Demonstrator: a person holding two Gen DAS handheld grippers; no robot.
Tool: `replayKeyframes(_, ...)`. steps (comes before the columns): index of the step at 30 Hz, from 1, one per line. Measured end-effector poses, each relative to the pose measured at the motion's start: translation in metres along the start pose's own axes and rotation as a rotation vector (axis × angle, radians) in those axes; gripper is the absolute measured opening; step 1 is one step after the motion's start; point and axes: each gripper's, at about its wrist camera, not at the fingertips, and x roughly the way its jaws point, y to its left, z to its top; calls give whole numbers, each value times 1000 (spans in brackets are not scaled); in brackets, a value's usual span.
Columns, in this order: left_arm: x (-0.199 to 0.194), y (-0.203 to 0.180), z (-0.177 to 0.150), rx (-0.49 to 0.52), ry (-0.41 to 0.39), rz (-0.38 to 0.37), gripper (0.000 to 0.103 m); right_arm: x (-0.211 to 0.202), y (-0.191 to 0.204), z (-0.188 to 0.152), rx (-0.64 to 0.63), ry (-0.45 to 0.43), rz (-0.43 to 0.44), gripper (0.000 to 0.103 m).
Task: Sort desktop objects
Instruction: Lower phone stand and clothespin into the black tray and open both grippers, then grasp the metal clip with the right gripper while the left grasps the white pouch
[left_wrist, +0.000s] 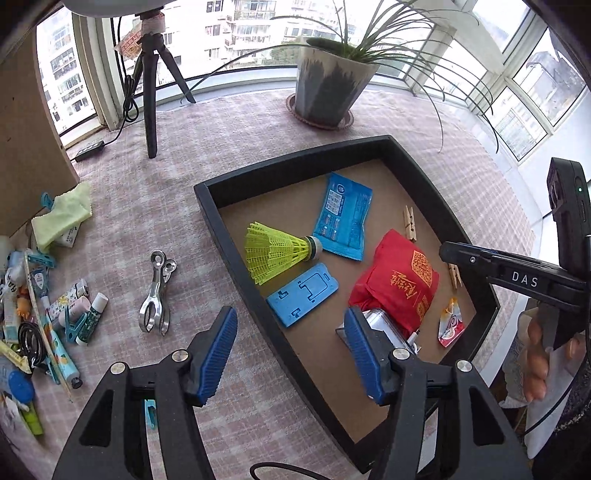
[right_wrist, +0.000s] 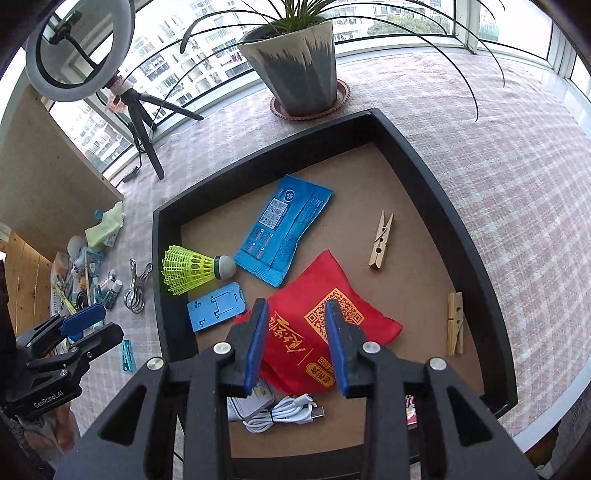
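Note:
A black tray (left_wrist: 236, 254) (right_wrist: 458, 225) holds a yellow shuttlecock (left_wrist: 277, 253) (right_wrist: 190, 269), a blue packet (left_wrist: 343, 218) (right_wrist: 284, 229), a blue phone stand (left_wrist: 303, 295) (right_wrist: 216, 312), a red pouch (left_wrist: 399, 280) (right_wrist: 306, 354), wooden clothespins (right_wrist: 381, 240) and a white cable (right_wrist: 284, 413). My left gripper (left_wrist: 291, 354) is open and empty, above the tray's left wall. My right gripper (right_wrist: 297, 347) is open and empty, above the red pouch. A metal clip (left_wrist: 157, 295) (right_wrist: 136, 286) lies on the cloth left of the tray.
A pile of small items (left_wrist: 40, 314) (right_wrist: 85, 273) lies at the far left beside a cardboard box (left_wrist: 26, 147). A potted plant (left_wrist: 327, 85) (right_wrist: 299, 70) and a ring-light tripod (left_wrist: 151, 92) (right_wrist: 140, 118) stand behind the tray. A small blue clip (right_wrist: 127, 354) lies on the cloth.

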Motion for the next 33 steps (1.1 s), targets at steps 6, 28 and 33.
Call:
replayKeyframes(6,-2,60,-13,-131,8,49,54,15,41,6,-90,25,23,31)
replayKeyframes(28,-83,292,-166,-594,-62,340,61,81,228,-11,-400,166,158,49)
replayKeyframes(33,-84,318,-218,-675,-48,344,62,108,250,-21,-430,207,118,51)
